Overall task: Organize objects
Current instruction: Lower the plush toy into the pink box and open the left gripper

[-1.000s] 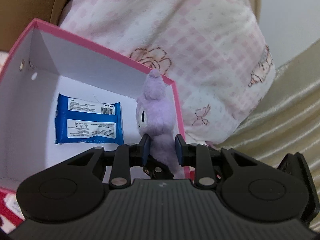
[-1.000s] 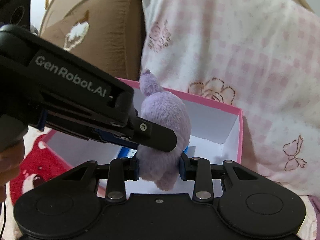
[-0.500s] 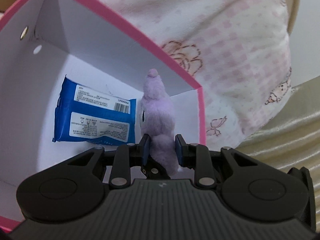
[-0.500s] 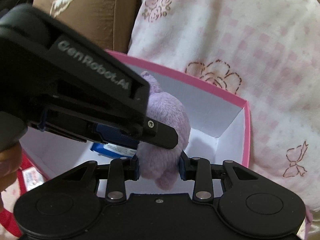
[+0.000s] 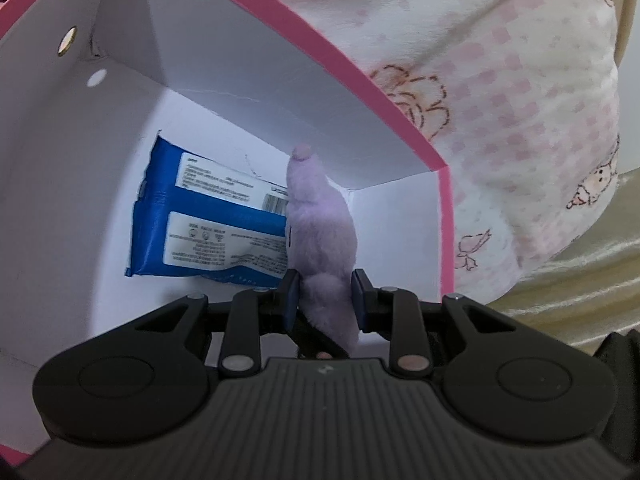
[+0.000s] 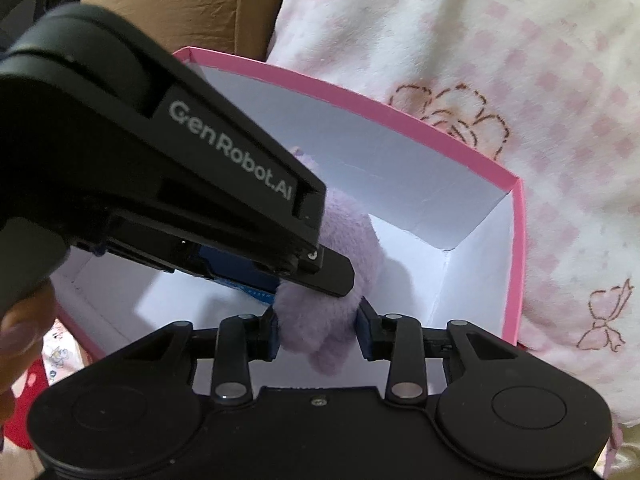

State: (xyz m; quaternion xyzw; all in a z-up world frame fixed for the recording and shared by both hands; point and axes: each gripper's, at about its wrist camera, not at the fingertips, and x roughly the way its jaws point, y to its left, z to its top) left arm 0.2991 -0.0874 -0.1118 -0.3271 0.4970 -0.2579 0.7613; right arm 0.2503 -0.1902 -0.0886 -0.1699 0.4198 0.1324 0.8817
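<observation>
From the left wrist camera, the left gripper (image 5: 325, 300) is squeezed tight on the bottom of the purple plush toy (image 5: 320, 224). A second ago the toy was up by the rim of the pink box (image 5: 446, 220), at its near right corner. Now it hangs low inside, close to the white floor, with the far wall behind its pointy top. The blue wipes pack (image 5: 208, 216) lies flat on the floor, just left of the toy and partly behind it. The pink checked blanket (image 5: 500, 92) is piled behind the box on the right.

From the right wrist camera, the right gripper (image 6: 319, 330) has the toy's (image 6: 320, 332) fluffy end between its two pads. Its jaws are opening now. The left pad is still against the fur, and a thin gap shows at the right pad. A second ago both pads pressed the toy. The left gripper's black body (image 6: 160, 176) reaches in from the left and covers most of the toy. The box's (image 6: 516, 264) right wall is just past the toy.

I think the toy is nearly put away. The right side is letting go first, and the left one still has to let go too.
</observation>
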